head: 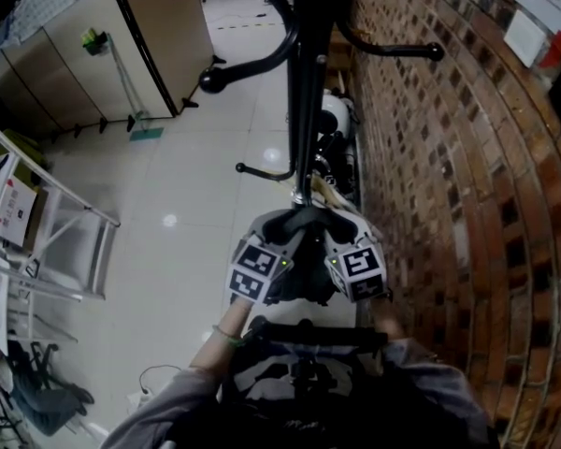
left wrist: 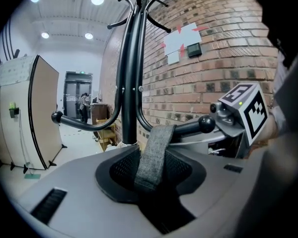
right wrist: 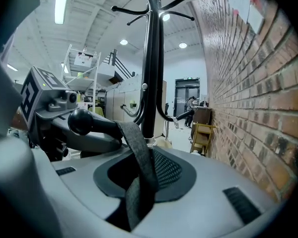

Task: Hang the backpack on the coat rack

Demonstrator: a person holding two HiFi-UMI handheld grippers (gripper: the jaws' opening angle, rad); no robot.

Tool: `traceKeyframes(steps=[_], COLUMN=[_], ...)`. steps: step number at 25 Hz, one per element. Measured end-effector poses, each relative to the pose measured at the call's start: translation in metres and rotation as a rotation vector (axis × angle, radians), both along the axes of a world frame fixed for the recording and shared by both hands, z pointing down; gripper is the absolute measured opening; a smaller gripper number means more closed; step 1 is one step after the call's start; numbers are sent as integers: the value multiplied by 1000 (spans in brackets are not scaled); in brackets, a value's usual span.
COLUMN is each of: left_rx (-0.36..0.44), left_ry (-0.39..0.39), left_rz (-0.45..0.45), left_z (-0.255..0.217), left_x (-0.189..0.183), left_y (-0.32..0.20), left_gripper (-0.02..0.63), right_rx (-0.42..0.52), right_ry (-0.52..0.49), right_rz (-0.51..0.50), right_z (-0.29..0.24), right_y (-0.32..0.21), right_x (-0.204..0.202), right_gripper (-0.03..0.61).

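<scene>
The backpack (left wrist: pixel 89 192) hangs its grey loop (left wrist: pixel 154 152) over a ball-tipped peg (left wrist: pixel 188 127) of the black coat rack (left wrist: pixel 130 83) by the brick wall (left wrist: pixel 213 73). We flank its top with the left gripper (head: pixel 259 271) and right gripper (head: pixel 357 267), whose jaws are buried behind the bag, so we cannot tell their grip.

A brick wall (head: pixel 449 157) lines the right; a beige cabinet (head: pixel 122 54) and metal rack (head: pixel 101 255) stand across the tiled floor (head: pixel 187 251).

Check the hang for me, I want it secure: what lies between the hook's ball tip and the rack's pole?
The backpack's grey strap, draped over the hook between ball tip and pole; both gripper views show it.
</scene>
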State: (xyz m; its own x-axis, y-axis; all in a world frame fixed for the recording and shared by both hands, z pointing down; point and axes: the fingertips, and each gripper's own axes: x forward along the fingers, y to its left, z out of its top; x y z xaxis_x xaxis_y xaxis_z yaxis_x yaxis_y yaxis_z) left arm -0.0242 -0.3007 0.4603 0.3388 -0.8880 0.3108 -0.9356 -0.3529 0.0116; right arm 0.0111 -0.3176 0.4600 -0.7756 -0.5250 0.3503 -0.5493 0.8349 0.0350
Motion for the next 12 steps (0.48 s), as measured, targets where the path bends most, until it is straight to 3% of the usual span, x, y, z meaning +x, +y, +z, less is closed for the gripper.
traceKeyframes(steps=[4,12], left_rx=[29,53], left_ry=[-18,15], left_rz=[-37,-5], left_z=[-1,-5], left_x=[1,-4], left_y=[3,20], left_gripper=[130,144], right_rx=[-15,-19], right_ry=[-18,-72], right_rz=[43,86], right_z=[-2,2], right_y=[5,15], right_x=[1,20], right_gripper=[92,133])
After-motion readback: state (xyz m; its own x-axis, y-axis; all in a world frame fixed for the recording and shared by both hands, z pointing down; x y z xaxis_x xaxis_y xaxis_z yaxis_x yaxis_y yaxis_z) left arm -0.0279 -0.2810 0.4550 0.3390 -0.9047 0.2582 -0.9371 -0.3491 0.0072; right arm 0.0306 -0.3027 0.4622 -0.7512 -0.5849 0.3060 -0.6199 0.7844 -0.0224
